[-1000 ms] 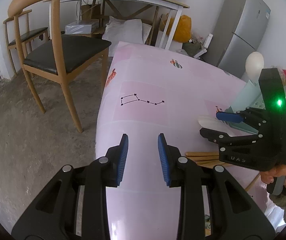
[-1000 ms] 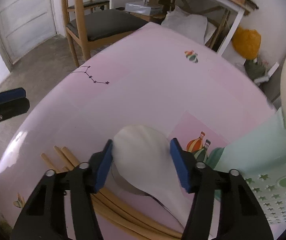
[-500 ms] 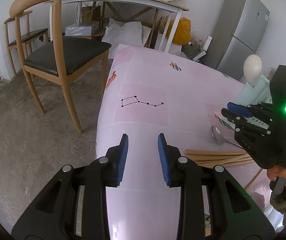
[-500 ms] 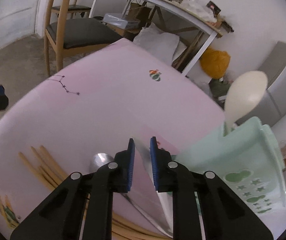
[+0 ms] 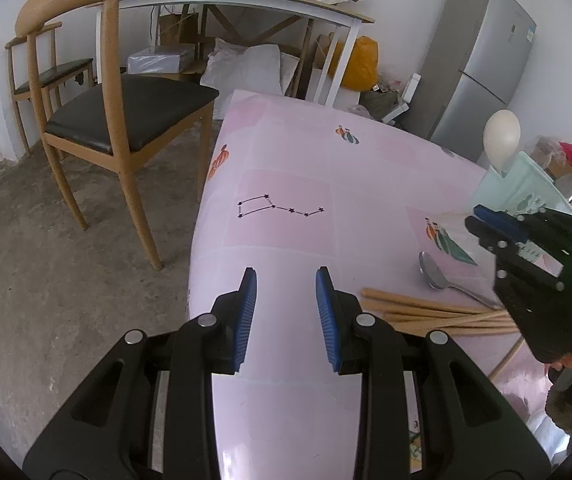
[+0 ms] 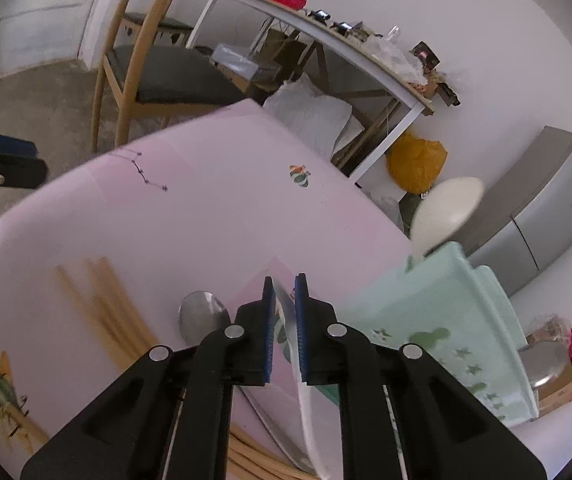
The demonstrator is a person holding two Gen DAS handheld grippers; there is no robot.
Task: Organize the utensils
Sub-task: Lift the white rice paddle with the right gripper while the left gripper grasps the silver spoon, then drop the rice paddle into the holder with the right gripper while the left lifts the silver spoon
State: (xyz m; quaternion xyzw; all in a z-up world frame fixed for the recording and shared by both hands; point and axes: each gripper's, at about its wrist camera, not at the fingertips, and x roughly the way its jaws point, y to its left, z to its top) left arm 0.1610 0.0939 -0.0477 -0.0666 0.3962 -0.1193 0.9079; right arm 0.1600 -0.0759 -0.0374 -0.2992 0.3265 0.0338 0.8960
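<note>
My right gripper [image 6: 284, 294] is shut on a white spoon [image 6: 305, 400], held edge-on between the pads above the pink table. A metal spoon [image 6: 202, 314] and several wooden chopsticks [image 6: 98, 300] lie on the table below it; they also show in the left wrist view, spoon [image 5: 431, 273] and chopsticks [image 5: 425, 312]. A mint green utensil holder [image 6: 457, 316] stands to the right with another white spoon [image 6: 445, 210] upright in it. My left gripper [image 5: 286, 304] is open and empty over the table's near left edge. The right gripper [image 5: 525, 248] shows at its right.
A wooden chair [image 5: 122, 120] stands left of the pink table [image 5: 286, 184]. A white desk [image 5: 270, 4], bags and a grey fridge [image 5: 481, 64] are behind. A metal pot [image 6: 545, 364] sits beyond the holder.
My right gripper closed on the white spoon, lifted it off the table and turned it edge-on, moving toward the green holder. The metal spoon beneath is uncovered. The left gripper stayed put.
</note>
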